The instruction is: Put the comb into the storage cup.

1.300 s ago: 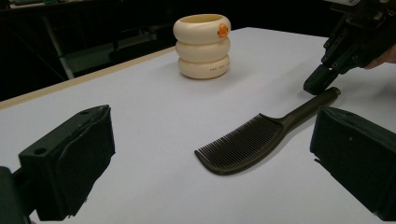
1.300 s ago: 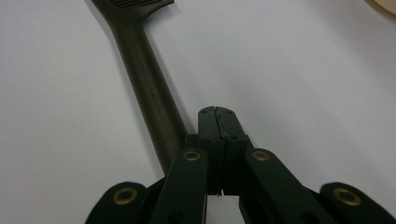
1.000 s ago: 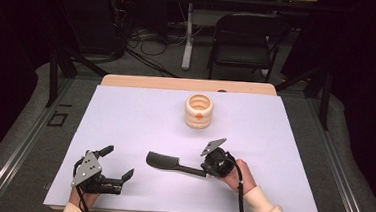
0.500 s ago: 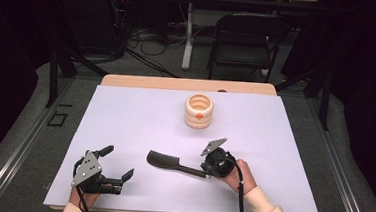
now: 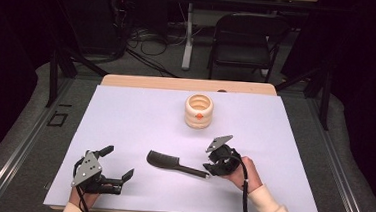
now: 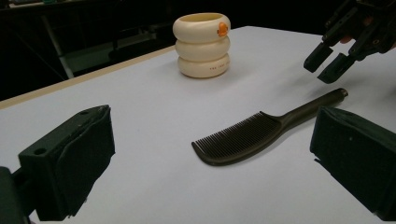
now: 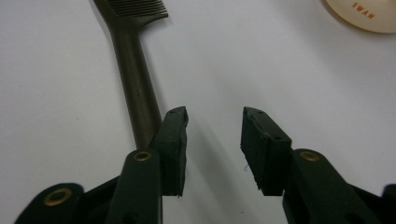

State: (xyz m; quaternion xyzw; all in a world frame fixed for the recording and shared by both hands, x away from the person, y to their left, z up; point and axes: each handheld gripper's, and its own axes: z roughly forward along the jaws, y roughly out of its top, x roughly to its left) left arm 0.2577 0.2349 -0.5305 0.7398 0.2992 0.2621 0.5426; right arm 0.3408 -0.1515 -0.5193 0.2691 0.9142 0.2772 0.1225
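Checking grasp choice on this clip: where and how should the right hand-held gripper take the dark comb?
Probably by the handle, not the toothed head. The comb lies flat on the white table, its slim, rod-like handle pointing at the right hand-held gripper. Come from above, one jaw on each side of the handle's end.

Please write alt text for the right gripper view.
The right tongs stand open just above a white table, nothing between their pads. A dark comb lies beside the left pad, its handle running under it; a cream pot sits top right.
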